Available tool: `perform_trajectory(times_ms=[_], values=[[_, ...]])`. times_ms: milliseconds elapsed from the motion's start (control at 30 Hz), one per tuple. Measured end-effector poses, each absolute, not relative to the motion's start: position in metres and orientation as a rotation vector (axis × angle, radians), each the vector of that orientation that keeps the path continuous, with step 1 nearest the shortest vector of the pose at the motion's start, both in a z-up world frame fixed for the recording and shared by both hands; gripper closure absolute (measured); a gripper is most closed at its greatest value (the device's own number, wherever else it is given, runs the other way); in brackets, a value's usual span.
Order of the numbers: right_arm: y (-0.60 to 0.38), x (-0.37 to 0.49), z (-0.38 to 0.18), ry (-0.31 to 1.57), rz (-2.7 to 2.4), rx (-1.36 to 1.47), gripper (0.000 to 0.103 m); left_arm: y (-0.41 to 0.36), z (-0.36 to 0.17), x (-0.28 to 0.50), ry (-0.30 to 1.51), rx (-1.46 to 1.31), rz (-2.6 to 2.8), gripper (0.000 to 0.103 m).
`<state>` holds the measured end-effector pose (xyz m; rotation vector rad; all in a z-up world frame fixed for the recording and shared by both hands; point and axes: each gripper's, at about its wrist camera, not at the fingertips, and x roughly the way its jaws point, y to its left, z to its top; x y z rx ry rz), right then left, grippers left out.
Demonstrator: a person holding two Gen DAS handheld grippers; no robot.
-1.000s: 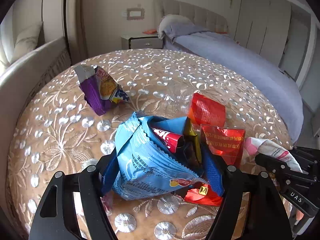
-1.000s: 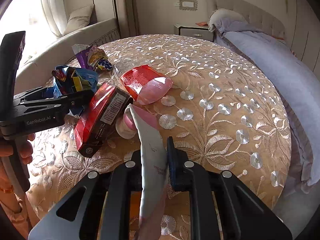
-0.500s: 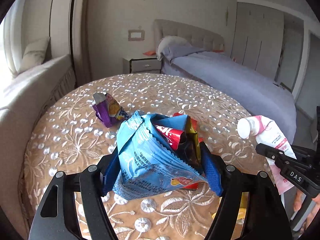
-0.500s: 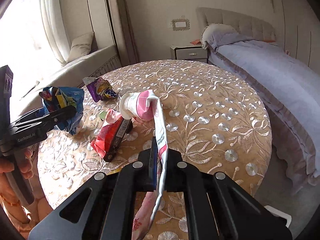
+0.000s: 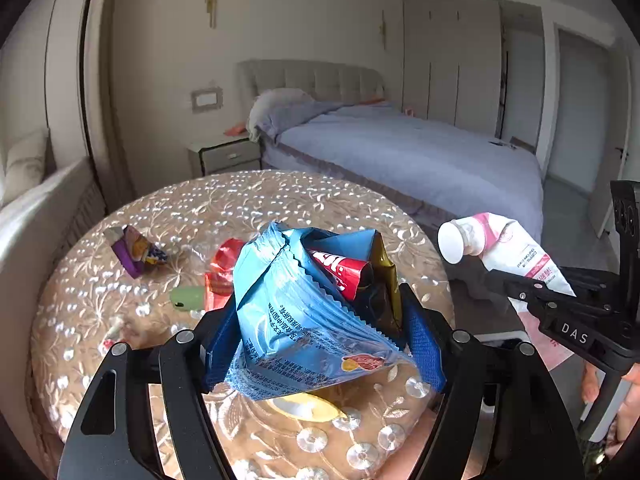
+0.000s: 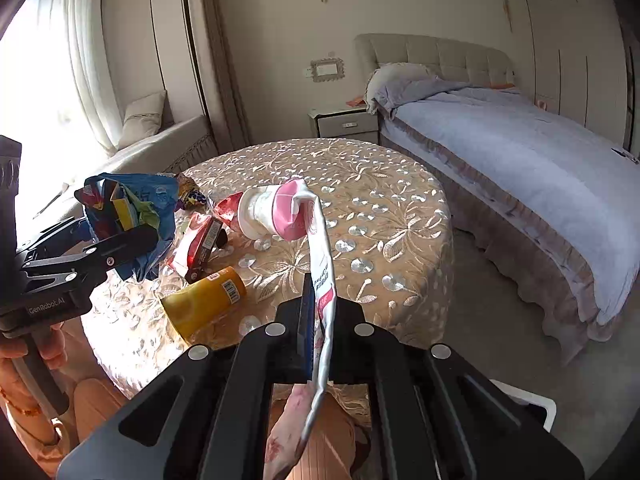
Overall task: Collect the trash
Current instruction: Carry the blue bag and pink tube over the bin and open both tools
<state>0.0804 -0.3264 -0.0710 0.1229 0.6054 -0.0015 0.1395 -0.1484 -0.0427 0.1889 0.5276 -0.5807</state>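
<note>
My left gripper [image 5: 320, 320] is shut on a blue snack bag [image 5: 296, 320] stuffed with red and gold wrappers, held above the round table [image 5: 240, 208]. It also shows in the right wrist view [image 6: 132, 208]. My right gripper [image 6: 320, 308] is shut on a flattened pink and white tube [image 6: 280, 212], held above the table's near edge; the tube also shows in the left wrist view [image 5: 500, 248]. On the table lie a purple wrapper [image 5: 134, 250], a red packet [image 6: 198, 244], a red wrapper [image 5: 220, 276] and a yellow bottle [image 6: 208, 300].
A small green item [image 5: 188, 298] lies by the red wrapper. A bed [image 6: 520, 152] stands to the right, a nightstand [image 6: 344, 122] behind the table, a window seat [image 6: 152, 148] to the left. A white bin rim [image 6: 532, 400] shows on the floor at lower right.
Both grippers have risen and pulled back from the table with their loads. The table and its trash now lie farther away and lower in both views.
</note>
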Motion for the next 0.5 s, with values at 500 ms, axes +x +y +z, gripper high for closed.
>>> perform_trajectory(times_ms=[500], values=[[-0.406,0.002,-0.097,0.651,-0.219,0.165,0.097,-0.266,-0.082,0.088,0.58,0.366,-0.819,0.032]])
